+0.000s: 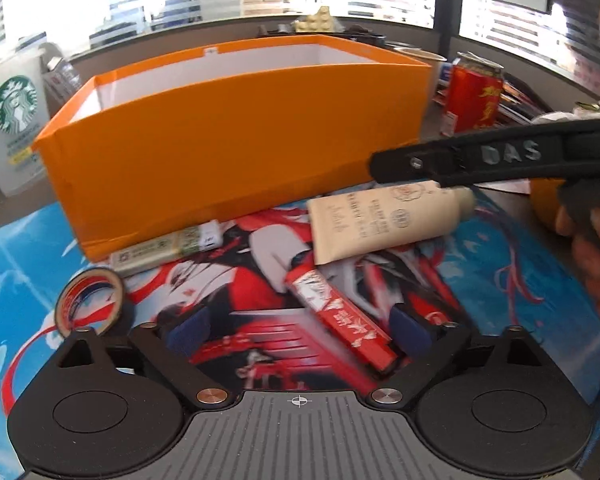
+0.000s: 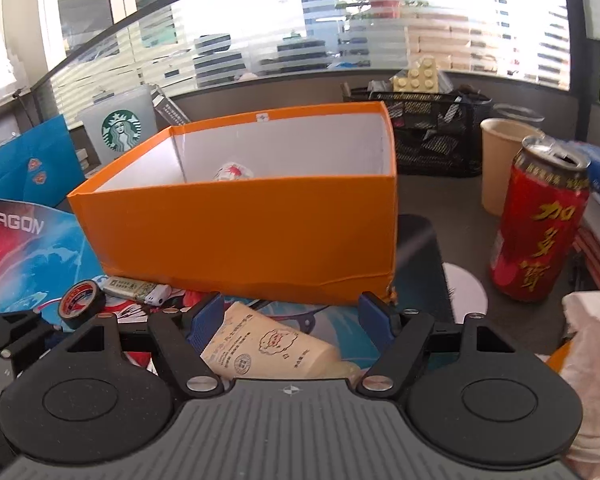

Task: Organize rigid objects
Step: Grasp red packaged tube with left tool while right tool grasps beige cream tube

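Cream-coloured squeeze tube [image 2: 278, 350] with red printing lies between the wide-open right gripper [image 2: 290, 316] fingers, ungripped. Left gripper [image 1: 298, 326], equally wide open, straddles a red rectangular box [image 1: 340, 320] before the orange cardboard box [image 1: 236, 140].

We see a smooth orange cardboard box [image 2: 244, 236], a glossy metal can [image 2: 538, 228], a matt plastic tube [image 1: 380, 216] and a shiny tape roll [image 1: 90, 300].

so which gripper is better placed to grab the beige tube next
Right. The right gripper is open with the beige tube lying between its blue pads, close in. The left gripper is also open but brackets the red packet; the tube lies farther ahead of it.
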The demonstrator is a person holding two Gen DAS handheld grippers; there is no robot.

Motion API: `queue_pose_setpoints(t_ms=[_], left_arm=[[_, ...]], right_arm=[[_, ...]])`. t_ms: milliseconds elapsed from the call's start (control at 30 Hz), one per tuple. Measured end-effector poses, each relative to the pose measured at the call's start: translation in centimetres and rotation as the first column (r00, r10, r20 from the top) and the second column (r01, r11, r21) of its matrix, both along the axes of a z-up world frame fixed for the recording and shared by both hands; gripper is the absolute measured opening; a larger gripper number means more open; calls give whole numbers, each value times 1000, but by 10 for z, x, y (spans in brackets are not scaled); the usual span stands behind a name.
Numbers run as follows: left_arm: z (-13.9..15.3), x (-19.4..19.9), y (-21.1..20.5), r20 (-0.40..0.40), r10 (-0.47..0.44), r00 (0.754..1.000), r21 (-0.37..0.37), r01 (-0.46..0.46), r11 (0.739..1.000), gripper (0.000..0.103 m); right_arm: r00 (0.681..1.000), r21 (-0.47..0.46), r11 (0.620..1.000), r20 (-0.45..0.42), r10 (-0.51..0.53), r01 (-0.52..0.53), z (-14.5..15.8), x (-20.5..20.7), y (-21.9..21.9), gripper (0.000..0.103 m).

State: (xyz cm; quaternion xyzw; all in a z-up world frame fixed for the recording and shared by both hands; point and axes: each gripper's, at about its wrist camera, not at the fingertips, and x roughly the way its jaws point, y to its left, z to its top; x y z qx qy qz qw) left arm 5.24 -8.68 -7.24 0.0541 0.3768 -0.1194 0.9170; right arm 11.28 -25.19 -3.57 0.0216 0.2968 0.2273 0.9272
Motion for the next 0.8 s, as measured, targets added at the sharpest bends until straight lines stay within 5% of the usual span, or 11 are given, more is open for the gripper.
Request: queue_pose_setpoints(t_ms=[133,267,367,500,600,667,800], left_arm=[[0,-2,17,-6,25,1000,3,-25,1000,102],[0,-6,35,0,44,999,4,-44,999,103],[1,-5,49,-5,82,997,4,-82,997,103],[2,-2,44,-12,21,1000,1,-21,1000,102],[1,0,40,4,-39,999,-2,39,999,101],[1,0,40,15,-66,998,-5,66,998,99],[2,-3,37,35,-117,993,-11,117,993,88]], right_arm=[[996,4,996,-22,88,-88,-5,-3,2,73],[985,-113,979,0,170,-169,-8,-15,16,89],[980,-196,961,2,200,-196,-12,-23,26,90],[988,-265,952,-25,151,-152,-26,-20,34,87],[993,-202,972,-43,110,-117,-28,-17,28,81],[997,-174,982,-40,62,-68,-27,-15,23,66],[998,-162,985,-47,49,-56,-27,-17,22,63]])
